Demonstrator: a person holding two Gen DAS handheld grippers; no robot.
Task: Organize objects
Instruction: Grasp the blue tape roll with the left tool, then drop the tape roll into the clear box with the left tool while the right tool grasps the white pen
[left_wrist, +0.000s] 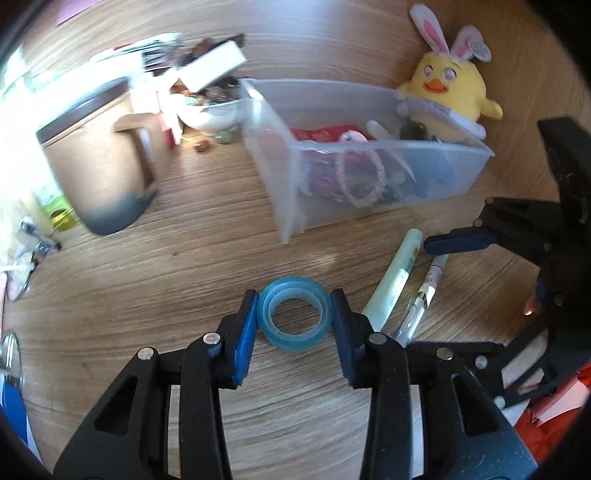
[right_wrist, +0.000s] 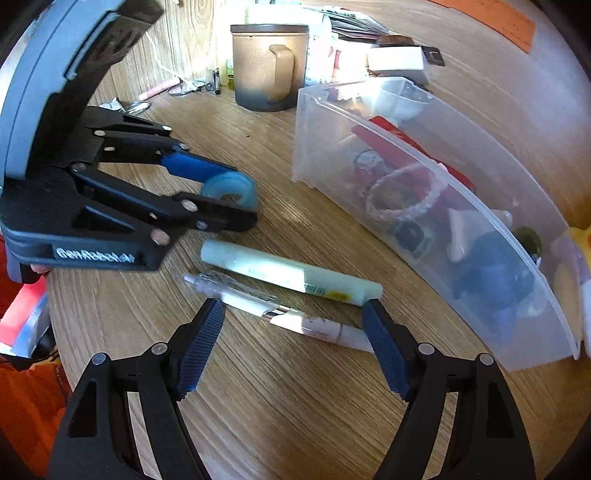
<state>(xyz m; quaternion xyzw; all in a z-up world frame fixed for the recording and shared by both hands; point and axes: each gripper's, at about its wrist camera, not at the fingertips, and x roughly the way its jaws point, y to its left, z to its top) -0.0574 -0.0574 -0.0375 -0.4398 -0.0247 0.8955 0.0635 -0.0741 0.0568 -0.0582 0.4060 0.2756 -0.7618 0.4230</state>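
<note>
Wood-grain tabletop (left_wrist: 192, 266) crowded with clutter, bright light washing in at the left.
Left gripper (left_wrist: 295, 317) pinches a blue tape roll (left_wrist: 293, 317) near the clear bin (left_wrist: 369, 155) (half full); right gripper (right_wrist: 291, 343) spread over a pen (right_wrist: 258, 302) and a pale tube (right_wrist: 288, 273); tan mug (right_wrist: 266, 66) and yellow plush (left_wrist: 450, 88) behind.

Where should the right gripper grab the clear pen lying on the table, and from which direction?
Take the pen at mid-barrel, from above, with the right gripper closing across its width. It lies flat beside the pale green tube, so only the top is free.
</note>
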